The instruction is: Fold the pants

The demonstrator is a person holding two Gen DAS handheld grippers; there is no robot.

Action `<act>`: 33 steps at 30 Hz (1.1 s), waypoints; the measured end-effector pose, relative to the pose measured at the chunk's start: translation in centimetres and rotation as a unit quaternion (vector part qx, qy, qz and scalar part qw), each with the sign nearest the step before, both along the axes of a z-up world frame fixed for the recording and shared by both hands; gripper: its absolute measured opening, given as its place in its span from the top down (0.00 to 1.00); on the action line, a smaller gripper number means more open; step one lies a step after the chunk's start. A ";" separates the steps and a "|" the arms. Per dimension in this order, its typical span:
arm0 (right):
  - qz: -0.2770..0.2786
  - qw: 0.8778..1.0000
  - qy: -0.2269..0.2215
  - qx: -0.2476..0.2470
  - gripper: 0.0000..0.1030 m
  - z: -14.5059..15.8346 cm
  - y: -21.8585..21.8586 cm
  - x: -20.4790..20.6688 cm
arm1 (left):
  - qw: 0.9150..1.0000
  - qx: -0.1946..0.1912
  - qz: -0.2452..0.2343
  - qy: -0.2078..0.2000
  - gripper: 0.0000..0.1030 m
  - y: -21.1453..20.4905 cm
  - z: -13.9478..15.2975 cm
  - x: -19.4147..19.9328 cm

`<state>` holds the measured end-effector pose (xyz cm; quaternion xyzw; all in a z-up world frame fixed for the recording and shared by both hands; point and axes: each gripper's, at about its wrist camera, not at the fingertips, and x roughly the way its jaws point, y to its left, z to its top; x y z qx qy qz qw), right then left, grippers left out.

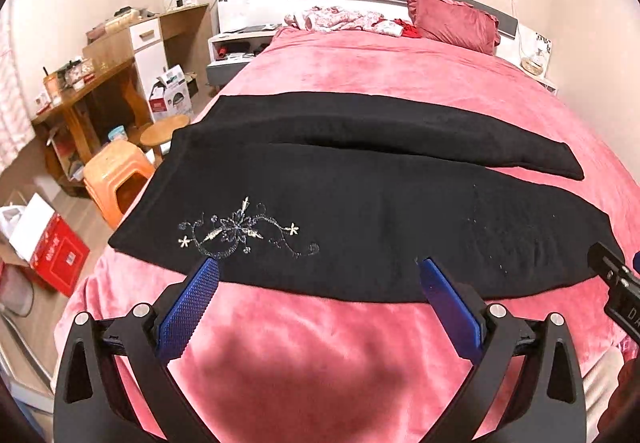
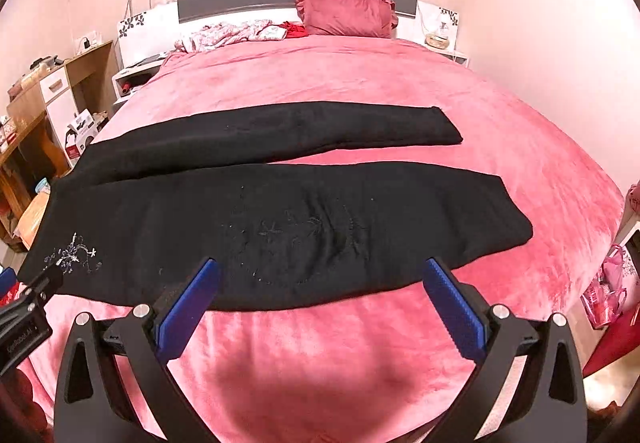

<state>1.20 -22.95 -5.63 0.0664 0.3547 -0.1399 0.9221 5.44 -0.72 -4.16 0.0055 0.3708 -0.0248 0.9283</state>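
Black pants (image 1: 360, 211) (image 2: 280, 219) lie spread flat across the pink bed (image 1: 320, 343) (image 2: 340, 355), waist to the left, both legs running right and slightly apart. White flower embroidery (image 1: 240, 231) (image 2: 74, 255) marks the near hip. My left gripper (image 1: 318, 265) hovers open over the pants' near edge beside the embroidery, holding nothing. My right gripper (image 2: 318, 265) hovers open over the near leg's front edge, also holding nothing. Each gripper shows at the edge of the other's view.
A red pillow (image 1: 452, 21) and crumpled floral clothes (image 1: 340, 19) lie at the headboard. Left of the bed stand an orange stool (image 1: 116, 179), a round wooden stool (image 1: 164, 131), a wooden desk (image 1: 92, 83) and boxes (image 1: 52, 247). A pink bag (image 2: 608, 291) sits at the right.
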 end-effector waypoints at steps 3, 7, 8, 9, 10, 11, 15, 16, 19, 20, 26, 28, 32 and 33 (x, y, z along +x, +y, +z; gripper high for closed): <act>-0.002 1.000 0.003 0.005 0.02 -0.1 -0.2 0.2 | 1.000 0.003 -0.011 -0.007 0.03 -0.2 0.0 -0.9; -0.001 1.000 0.004 0.006 0.02 -0.4 0.4 0.5 | 1.000 0.005 -0.012 -0.028 0.03 -0.1 0.6 -1.5; -0.001 1.000 0.004 0.006 0.02 -0.4 0.4 0.5 | 0.999 0.003 -0.013 -0.029 0.03 0.0 0.6 -1.5; -0.001 1.000 0.004 0.007 0.02 -0.4 0.4 0.5 | 0.999 0.000 -0.015 -0.029 0.03 0.0 0.6 -1.5; -0.002 1.000 0.003 0.007 0.02 -0.4 0.4 0.4 | 0.999 0.000 -0.015 -0.028 0.03 0.0 0.6 -1.5; -0.003 1.000 0.001 0.007 0.02 -0.3 0.4 0.3 | 1.000 -0.002 -0.014 -0.027 0.03 0.1 0.6 -1.5; -0.008 1.000 -0.010 0.003 0.02 0.2 0.3 -0.1 | 0.999 -0.003 -0.007 -0.034 0.03 0.4 0.9 -1.5; -0.009 1.000 -0.012 0.002 0.02 0.3 0.3 -0.1 | 0.999 -0.002 -0.005 -0.037 0.03 0.4 1.0 -1.5; -0.007 1.000 -0.014 -0.001 0.02 0.4 0.5 -0.2 | 0.999 -0.001 -0.004 -0.040 0.03 0.4 1.1 -1.6; -0.006 1.000 -0.015 -0.002 0.02 0.4 0.5 -0.2 | 0.999 0.000 -0.003 -0.039 0.03 0.3 1.1 -1.5; -0.005 1.000 -0.021 -0.006 0.02 0.6 0.7 -0.4 | 0.999 -0.002 -0.004 -0.038 0.03 0.4 1.2 -1.5; -0.005 1.000 -0.019 -0.005 0.02 0.6 0.7 -0.4 | 0.999 -0.001 -0.004 -0.037 0.03 0.4 1.2 -1.5; -0.006 1.000 -0.019 -0.003 0.02 0.7 0.5 -0.5 | 0.999 -0.002 -0.004 -0.036 0.03 0.5 1.1 -1.4; -0.007 1.000 -0.018 -0.005 0.02 0.7 0.6 -0.5 | 0.999 -0.002 -0.004 -0.035 0.03 0.5 1.1 -1.3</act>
